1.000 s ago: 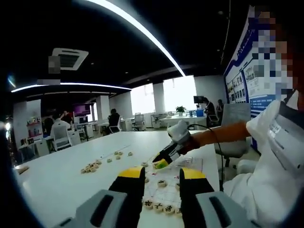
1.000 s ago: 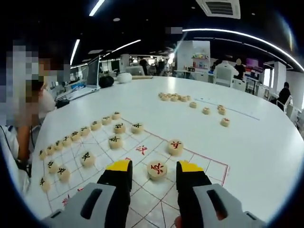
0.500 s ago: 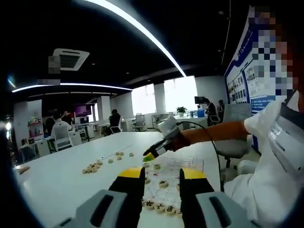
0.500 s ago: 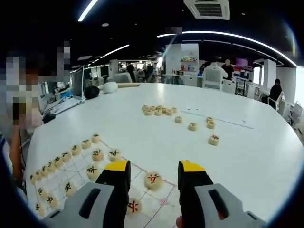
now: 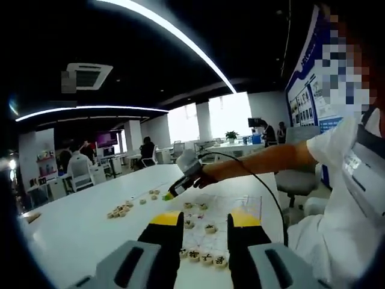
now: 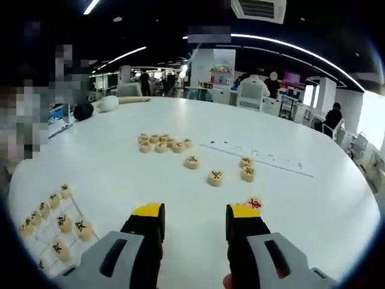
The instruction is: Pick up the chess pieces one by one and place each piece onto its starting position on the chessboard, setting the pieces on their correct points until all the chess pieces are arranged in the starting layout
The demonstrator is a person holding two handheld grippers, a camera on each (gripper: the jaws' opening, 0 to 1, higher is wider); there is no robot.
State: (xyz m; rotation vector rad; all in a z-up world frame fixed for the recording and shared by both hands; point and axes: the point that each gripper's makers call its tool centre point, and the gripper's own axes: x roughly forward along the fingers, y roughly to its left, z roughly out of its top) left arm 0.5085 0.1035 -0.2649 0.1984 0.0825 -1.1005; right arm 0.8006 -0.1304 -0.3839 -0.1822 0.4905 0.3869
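Right gripper (image 6: 194,217), fingers spread & empty, reaches past chessboard (image 6: 36,241) toward loose xiangqi pieces (image 6: 215,177) mid-desk (image 6: 313,198), next pick pending; left gripper (image 5: 204,226) spread, idle.

My table (image 6: 337,198) looked smooth, glossy white; chess pieces (image 6: 162,143) pale matt wood; chessboard (image 5: 240,208) thin glossy sheet near its edge.

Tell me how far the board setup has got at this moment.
Partly done. Black-marked pieces already stand in rows on the chessboard. Neither gripper holds anything: the right gripper is open and points at the loose pieces on the white table, while the left gripper is open by the board. The loose pieces remain to be placed.
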